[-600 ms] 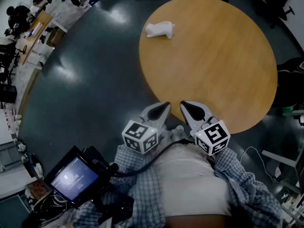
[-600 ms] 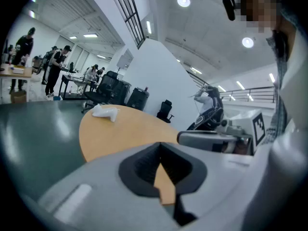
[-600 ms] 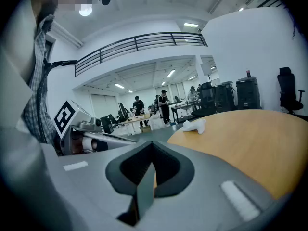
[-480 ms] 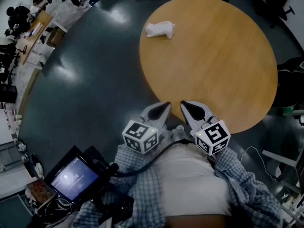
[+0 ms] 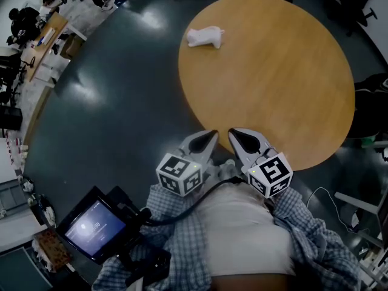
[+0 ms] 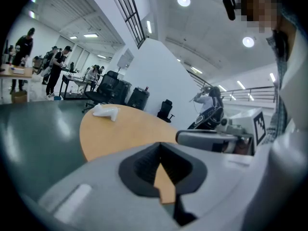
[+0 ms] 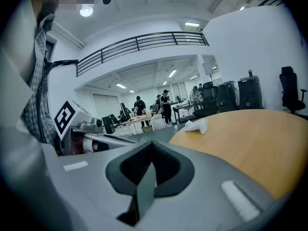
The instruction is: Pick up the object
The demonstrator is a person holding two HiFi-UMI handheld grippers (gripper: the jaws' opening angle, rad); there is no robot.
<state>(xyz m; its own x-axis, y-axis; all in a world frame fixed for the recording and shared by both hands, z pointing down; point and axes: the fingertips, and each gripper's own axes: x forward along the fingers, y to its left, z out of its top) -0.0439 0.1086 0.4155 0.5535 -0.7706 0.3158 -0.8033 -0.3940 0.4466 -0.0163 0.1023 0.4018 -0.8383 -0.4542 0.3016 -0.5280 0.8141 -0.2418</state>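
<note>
The object [image 5: 205, 37] is a small white thing that lies on the round wooden table [image 5: 279, 90], at the far left part of the top and near to the edge. Its long axis goes about from left to right in the head view, with a small tilt. The left end looks thicker and rounded, and the right end has short parts that stick out. What kind of thing it is, I cannot tell, because it is too small. In the left gripper view it shows also far away on the table [image 6: 105, 111], and the same in the right gripper view [image 7: 196, 125].

The left gripper [image 5: 209, 136] and the right gripper [image 5: 234, 134] are side by side at the near edge of the table, close to the person's body and well apart from the object. Their tips point to the far side, over the table. The jaws of both are brought together and nothing is between them.

On the near left, above the dark floor [image 5: 109, 114], a lit screen [image 5: 91, 226] is near the person's checked shirt [image 5: 182, 241].
</note>
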